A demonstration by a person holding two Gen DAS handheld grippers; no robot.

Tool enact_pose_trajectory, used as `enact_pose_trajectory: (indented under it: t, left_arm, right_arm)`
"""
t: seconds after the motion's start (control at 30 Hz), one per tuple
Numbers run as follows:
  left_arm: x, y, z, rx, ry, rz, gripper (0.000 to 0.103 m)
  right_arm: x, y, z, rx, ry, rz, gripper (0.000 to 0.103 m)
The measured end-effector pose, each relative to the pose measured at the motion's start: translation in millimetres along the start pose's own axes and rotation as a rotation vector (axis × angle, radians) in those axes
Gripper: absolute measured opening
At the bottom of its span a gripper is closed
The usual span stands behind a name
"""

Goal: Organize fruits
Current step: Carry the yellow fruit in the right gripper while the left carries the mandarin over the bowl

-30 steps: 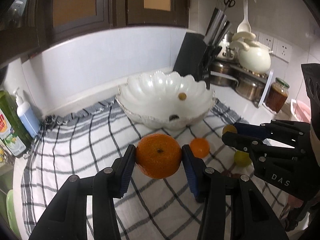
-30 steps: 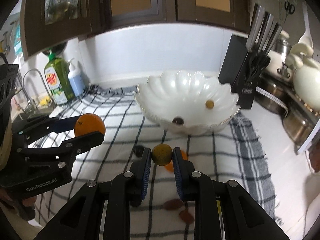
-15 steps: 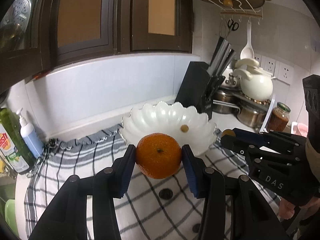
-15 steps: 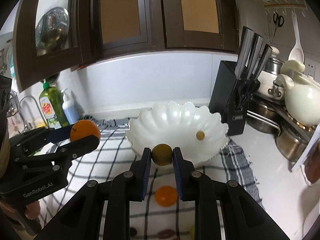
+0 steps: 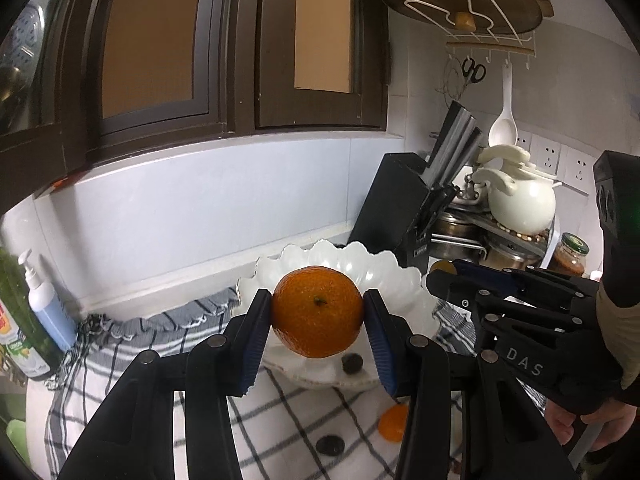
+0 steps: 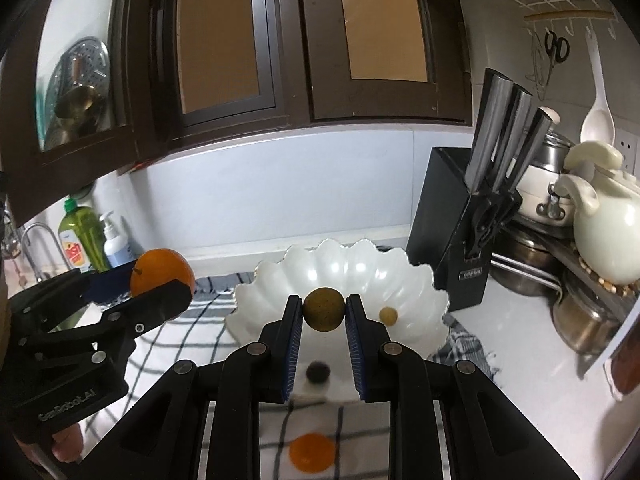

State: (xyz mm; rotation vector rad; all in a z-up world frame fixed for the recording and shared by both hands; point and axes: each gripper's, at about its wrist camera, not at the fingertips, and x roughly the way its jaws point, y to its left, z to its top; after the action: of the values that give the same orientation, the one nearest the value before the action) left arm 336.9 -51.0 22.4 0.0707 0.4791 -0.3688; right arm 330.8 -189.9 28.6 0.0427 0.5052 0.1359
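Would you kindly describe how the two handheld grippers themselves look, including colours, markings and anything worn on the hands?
Both are matte black plastic linkages with round silver pivot bolts and ribbed blue pads on the fingers. The left gripper carries pale "GenRobot.AI" lettering on its body; the right gripper reads "DAS". A tan sleeve or glove edge shows behind the right one. No cables are visible.

"DAS" on right claw (image 5: 440,276), "GenRobot.AI" on left claw (image 6: 160,292)

Dim indoor light, strong fisheye bending, dark corners, lower edge blurred

One white bowl (image 6: 416,280), two oranges (image 5: 318,311) (image 6: 312,455), one knife block (image 6: 448,224), two bottles (image 6: 82,236) (image 6: 116,240).
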Motion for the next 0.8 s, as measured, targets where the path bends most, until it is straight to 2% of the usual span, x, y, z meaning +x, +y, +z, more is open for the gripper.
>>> enact_pose_trajectory:
  t: [0.23,0.47,0.8]
  left_arm:
    - [27,6,16,0.008,0.013,0.016,0.046]
    - [59,13,29,0.026,0.046,0.044,0.046]
    - [124,30,34,0.006,0.177,0.045,0.046]
  right_arm:
    - [24,-6,17,-0.034,0.002,-0.019,0.023]
    - [60,-18,32,-0.038,0.048,-0.006,0.023]
    - [126,-37,41,-0.026,0.171,0.011,0.023]
